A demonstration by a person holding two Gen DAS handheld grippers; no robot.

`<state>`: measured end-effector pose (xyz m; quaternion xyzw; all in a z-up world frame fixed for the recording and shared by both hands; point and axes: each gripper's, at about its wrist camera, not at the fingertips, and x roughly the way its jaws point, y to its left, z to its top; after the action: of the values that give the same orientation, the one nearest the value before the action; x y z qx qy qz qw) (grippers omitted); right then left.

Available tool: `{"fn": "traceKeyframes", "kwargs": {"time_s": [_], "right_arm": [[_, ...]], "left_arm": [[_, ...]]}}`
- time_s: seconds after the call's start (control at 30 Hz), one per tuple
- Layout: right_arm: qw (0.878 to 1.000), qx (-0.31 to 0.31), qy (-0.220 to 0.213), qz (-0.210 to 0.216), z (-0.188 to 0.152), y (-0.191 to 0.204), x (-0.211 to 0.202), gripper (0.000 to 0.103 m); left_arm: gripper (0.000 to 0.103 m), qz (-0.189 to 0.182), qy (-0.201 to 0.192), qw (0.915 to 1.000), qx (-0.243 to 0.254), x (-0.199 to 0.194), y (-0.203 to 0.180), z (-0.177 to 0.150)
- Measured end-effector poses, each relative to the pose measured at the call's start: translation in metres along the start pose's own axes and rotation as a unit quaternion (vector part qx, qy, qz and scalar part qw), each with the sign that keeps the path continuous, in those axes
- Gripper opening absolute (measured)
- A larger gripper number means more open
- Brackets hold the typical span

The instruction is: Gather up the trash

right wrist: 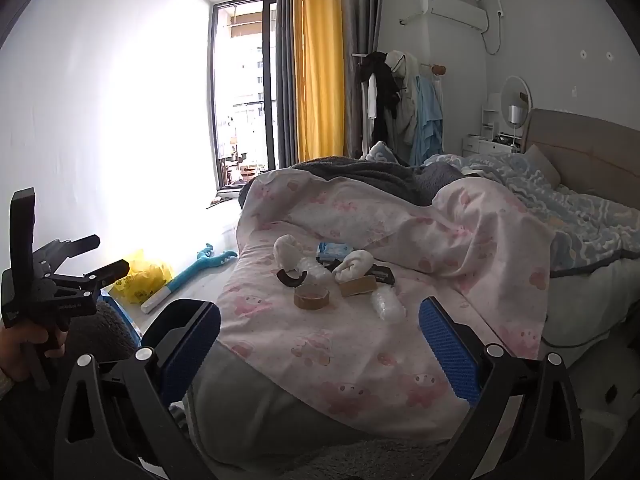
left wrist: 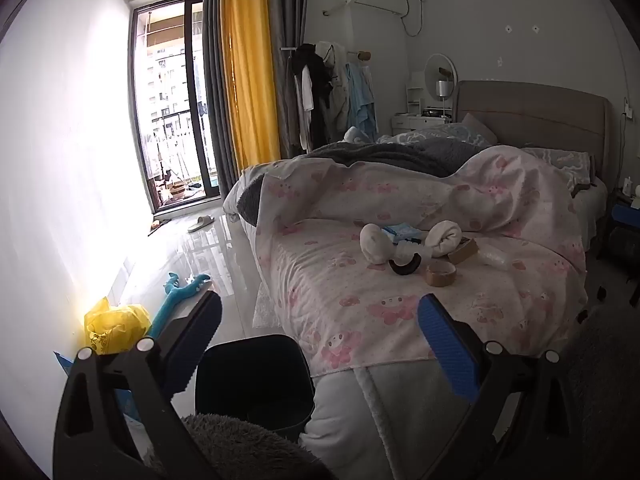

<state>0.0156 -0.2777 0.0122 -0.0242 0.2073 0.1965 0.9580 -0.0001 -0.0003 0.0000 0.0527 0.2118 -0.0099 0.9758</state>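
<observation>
Hovering near the foot of the bed (right wrist: 400, 344), the right gripper (right wrist: 320, 326) and left gripper (left wrist: 318, 312) both have their jaws spread wide, holding nothing. Trash lies clustered on the pink quilt (left wrist: 360, 292): tape roll (right wrist: 311, 297), bubble wrap (right wrist: 387, 305), cardboard piece (right wrist: 358, 285). A dark bin (left wrist: 256, 380) stands on the floor beside the bed

two white rolled socks (right wrist: 289, 251), one tape roll (right wrist: 311, 297), one dark bin (left wrist: 254, 380)

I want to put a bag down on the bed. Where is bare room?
Free: the pink cover between the tape roll and the bed's foot edge, before the open right claw. Crowded: behind the roll, around the white socks.
</observation>
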Motion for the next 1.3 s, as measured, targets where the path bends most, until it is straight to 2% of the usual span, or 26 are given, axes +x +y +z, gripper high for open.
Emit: {"fn": "traceKeyframes", "kwargs": {"time_s": [1.3], "right_arm": [[1.0,-0.002,-0.001,-0.001,-0.0006,-0.0006,-0.0003,0.1]], "left_arm": [[0.1,-0.001,0.002,1.0,-0.001,0.0,0.0,-0.0001]]}}
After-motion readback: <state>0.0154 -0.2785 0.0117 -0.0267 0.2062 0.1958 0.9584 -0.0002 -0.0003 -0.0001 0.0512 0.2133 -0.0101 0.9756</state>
